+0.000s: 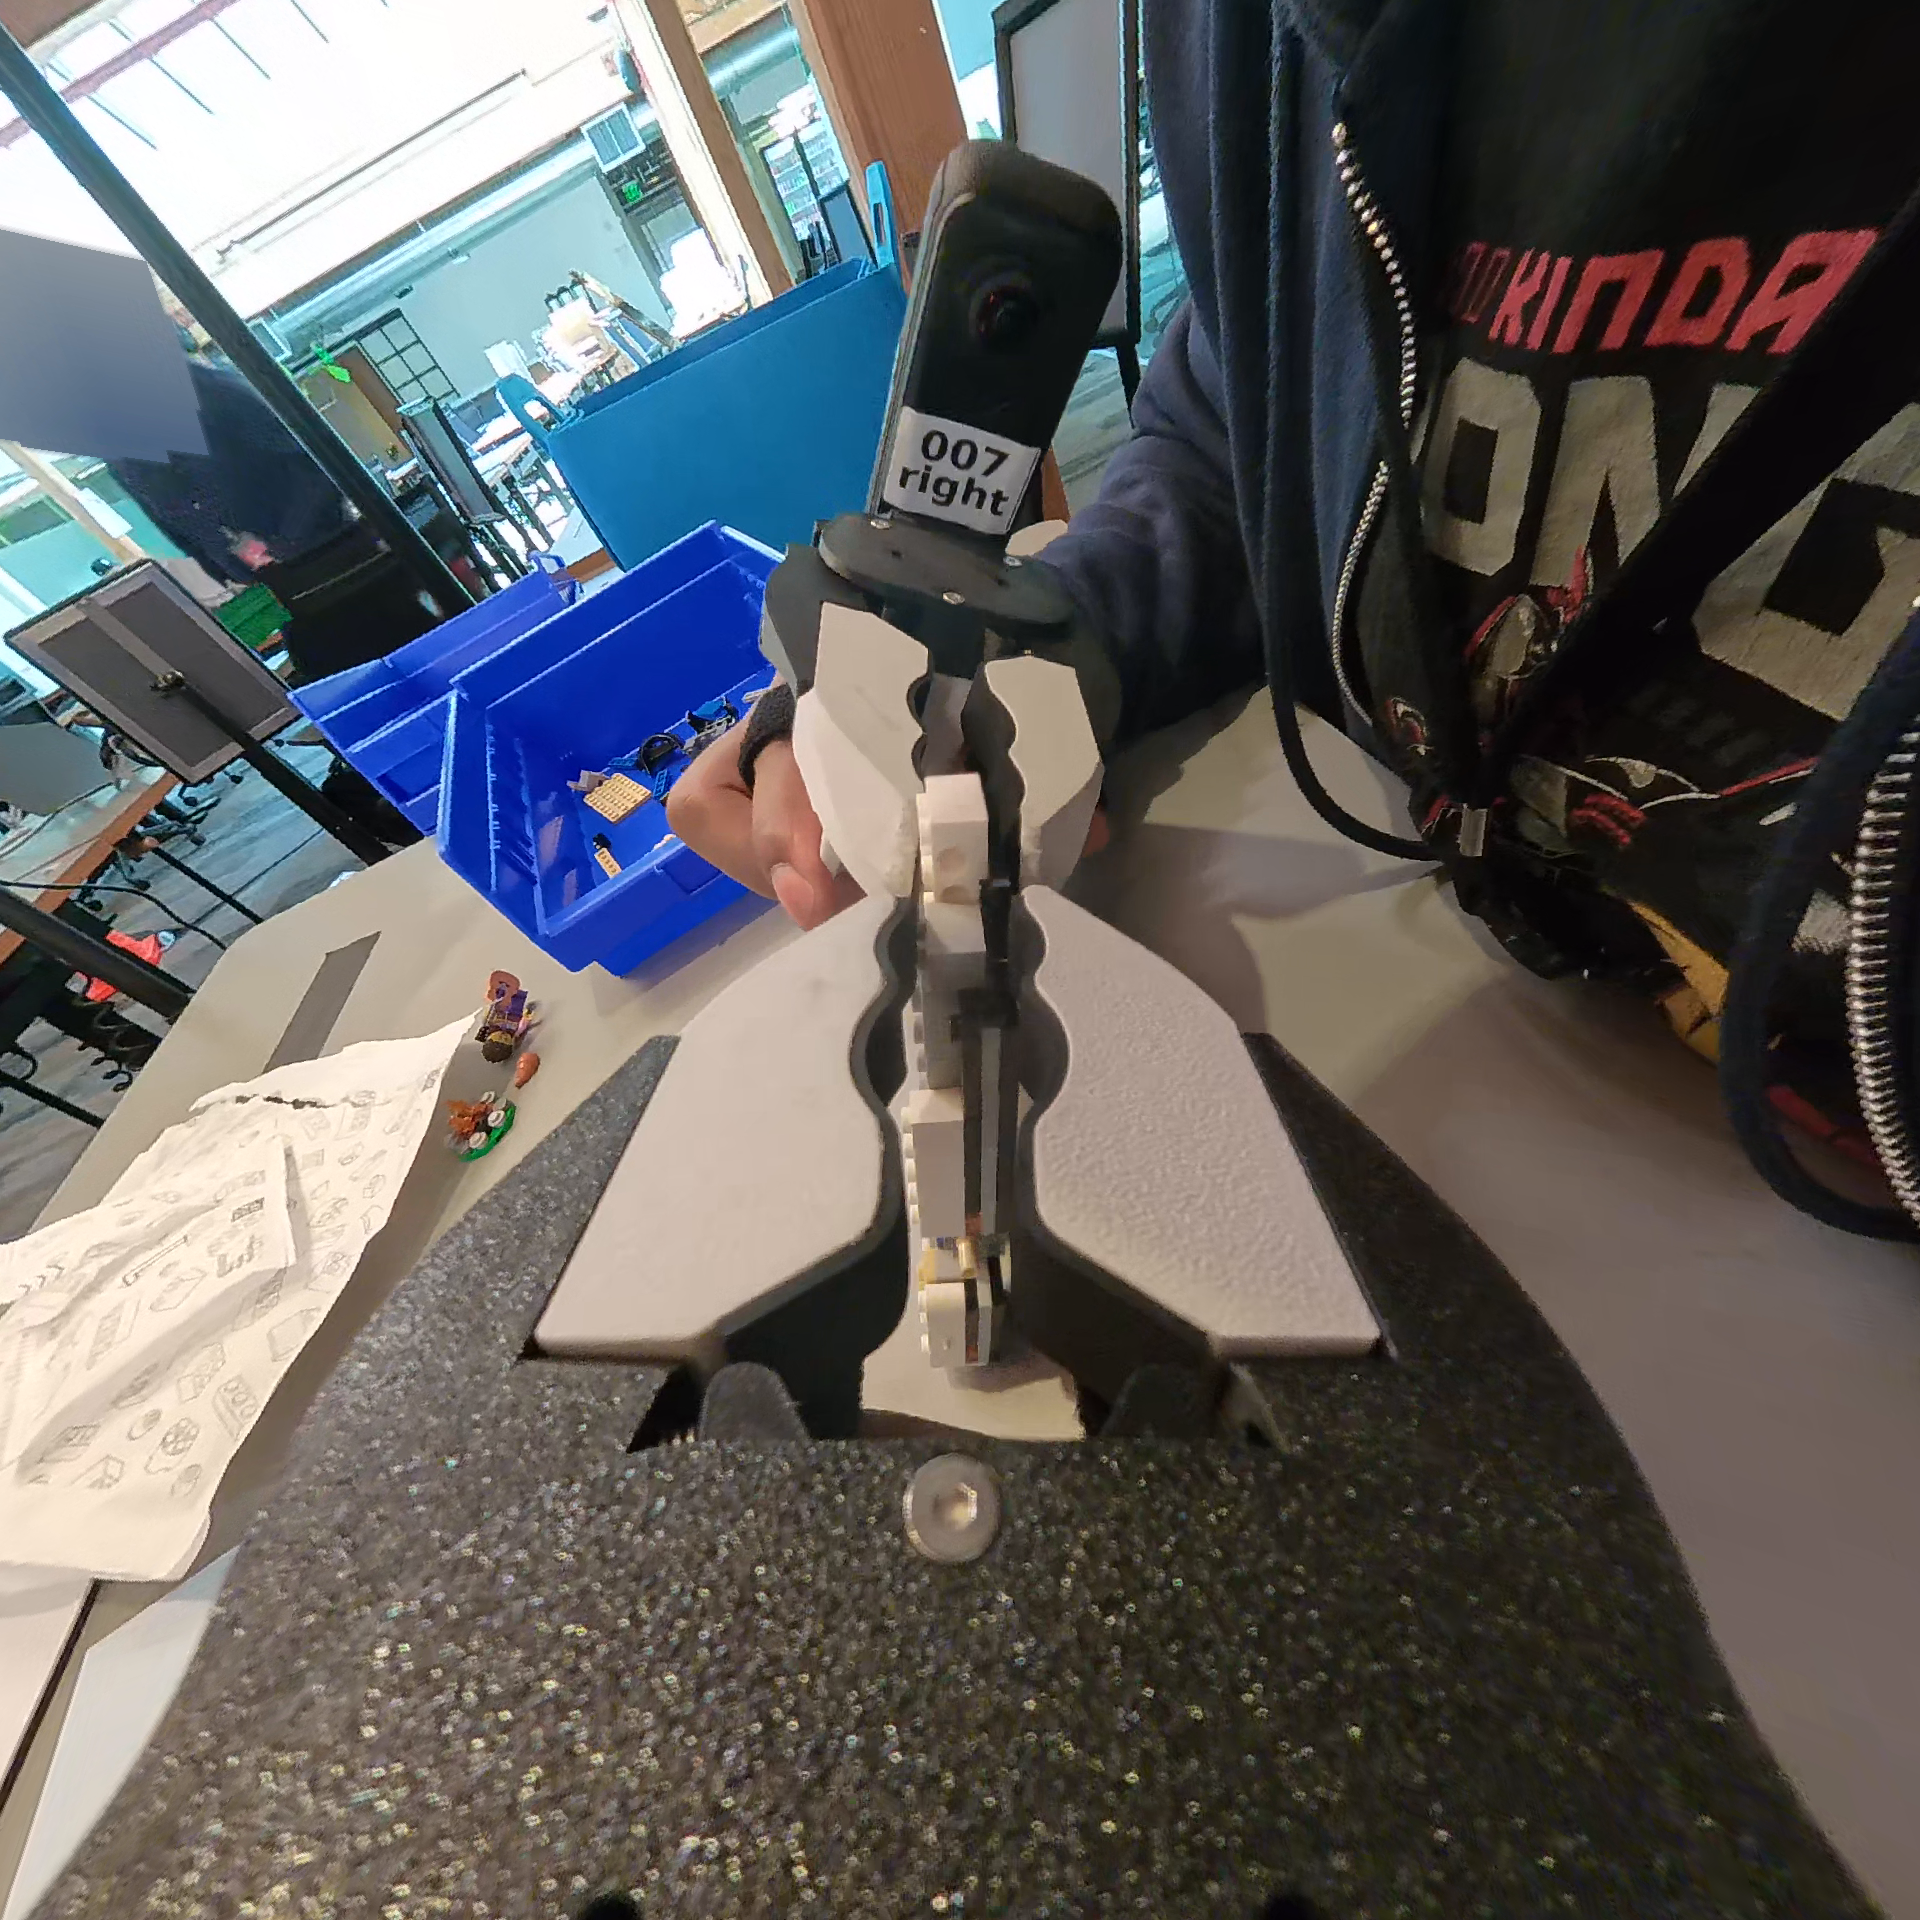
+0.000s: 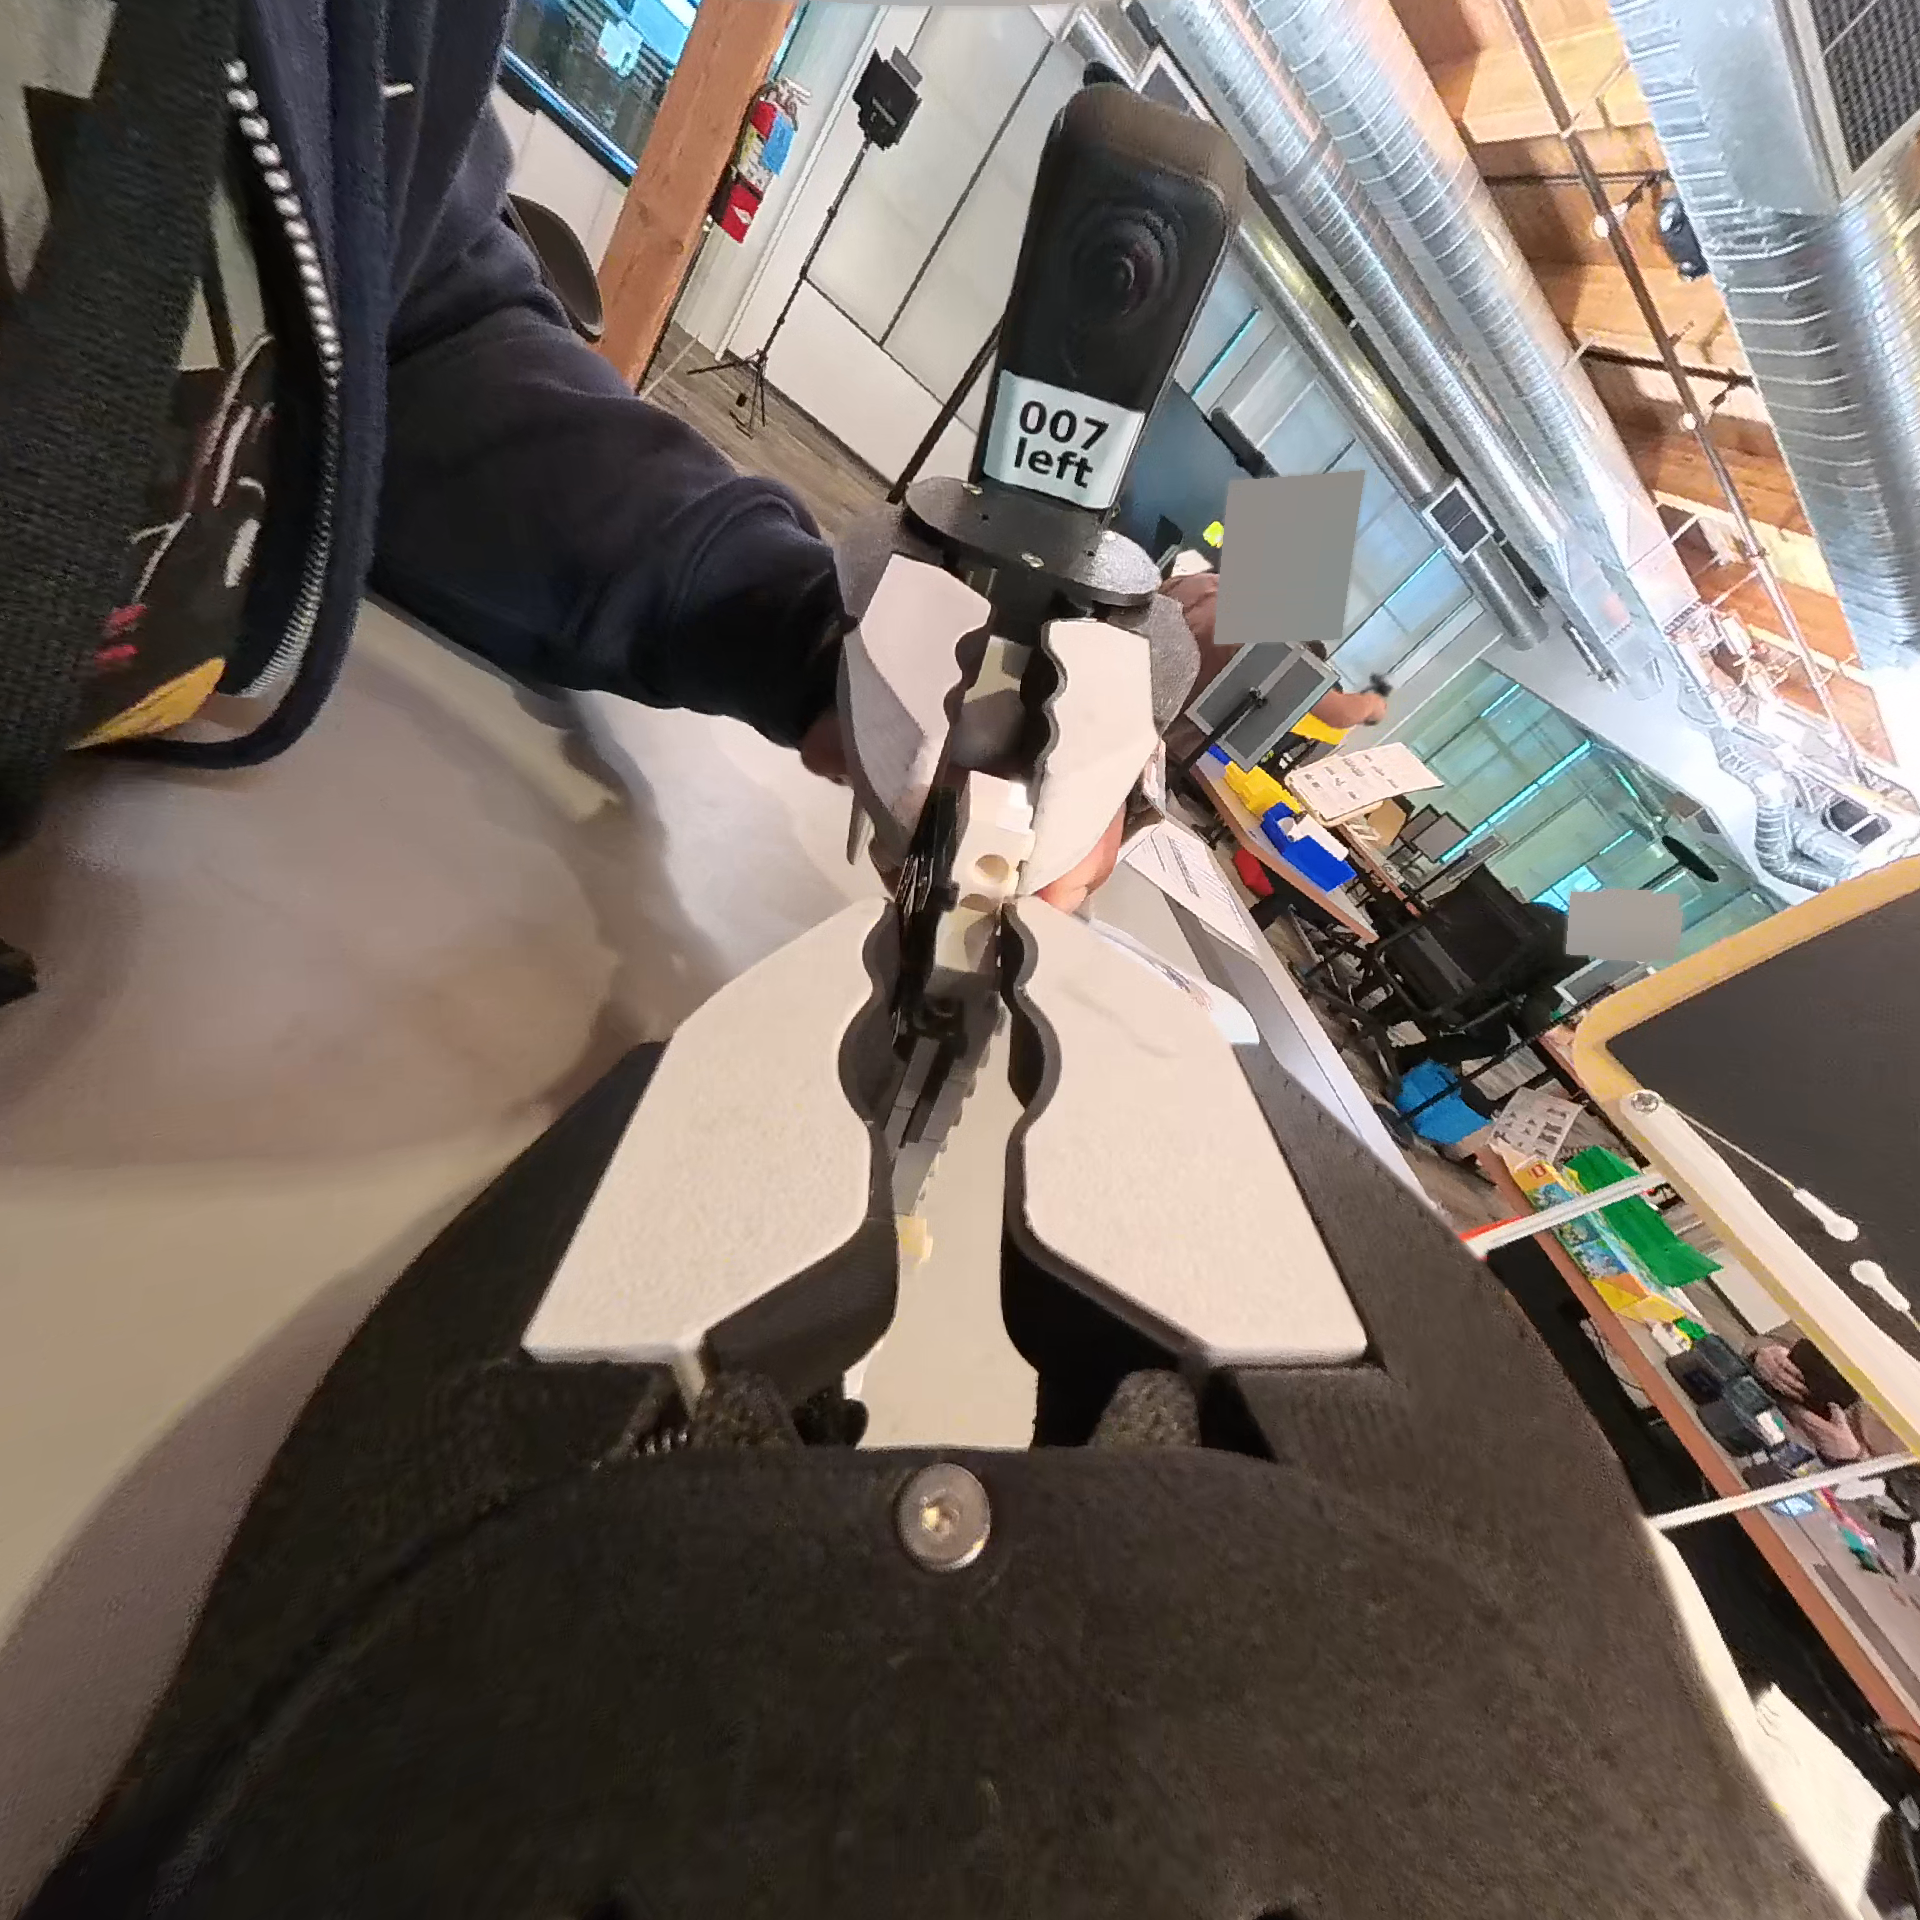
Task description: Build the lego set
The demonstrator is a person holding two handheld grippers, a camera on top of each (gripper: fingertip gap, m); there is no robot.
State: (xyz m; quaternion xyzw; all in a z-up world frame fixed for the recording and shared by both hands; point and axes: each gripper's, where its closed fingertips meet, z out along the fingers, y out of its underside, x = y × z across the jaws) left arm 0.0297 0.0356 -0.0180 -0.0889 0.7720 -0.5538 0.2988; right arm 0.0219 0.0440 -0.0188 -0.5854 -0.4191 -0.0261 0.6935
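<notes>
Left claw (image 1: 961, 914) clamps brick assembly (image 1: 951, 1039); bin (image 1: 582, 790) left-view only.

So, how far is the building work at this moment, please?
Done: a long white-and-black brick assembly is already joined, and two small figures stand on the grey table. In hand: the left gripper and right gripper both clamp that assembly, tip to tip. Left: loose pieces lie in the blue bin, beside the crumpled printed sheet.

White-and-black brick assembly (image 1: 951, 1039) (long, narrow) gripped endwise.
</notes>
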